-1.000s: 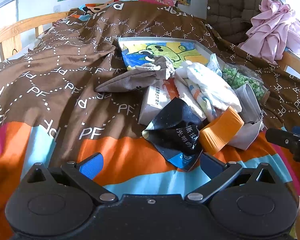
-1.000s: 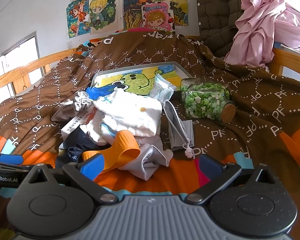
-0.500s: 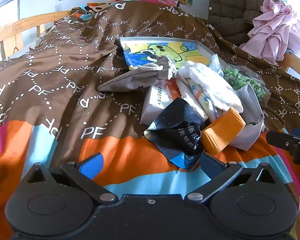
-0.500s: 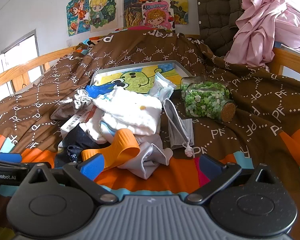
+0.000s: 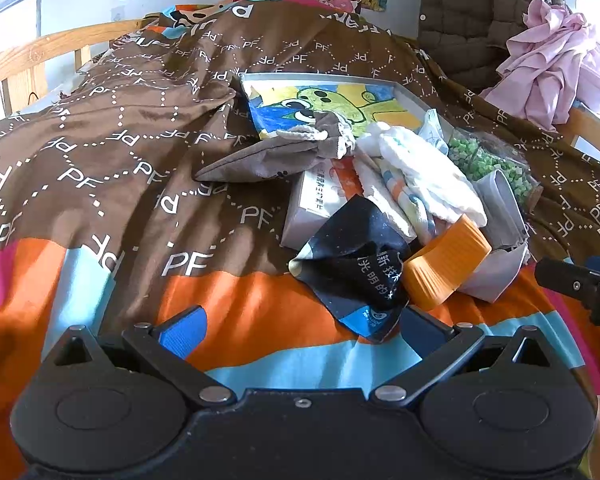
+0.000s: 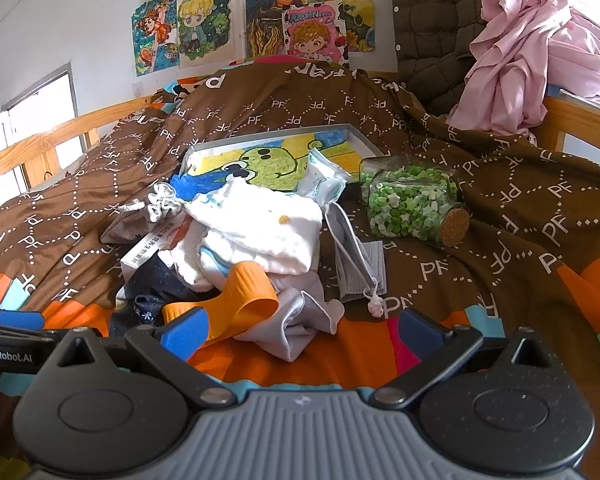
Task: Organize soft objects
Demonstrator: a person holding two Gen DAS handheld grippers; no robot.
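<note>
Hovering with jaws spread, the left gripper (image 5: 300, 328) and right gripper (image 6: 300, 326) face the bed's (image 5: 100, 184) clutter; orange band (image 6: 248, 296) at twelve o'clock.

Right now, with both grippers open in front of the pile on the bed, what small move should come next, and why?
Probably ease the right gripper forward and a little down onto the orange band. It lies on top at the pile's near edge, just past the fingertips, with nothing covering it. Both grippers are open and empty, and the left gripper faces the black cloth, which the band partly overlaps.
</note>
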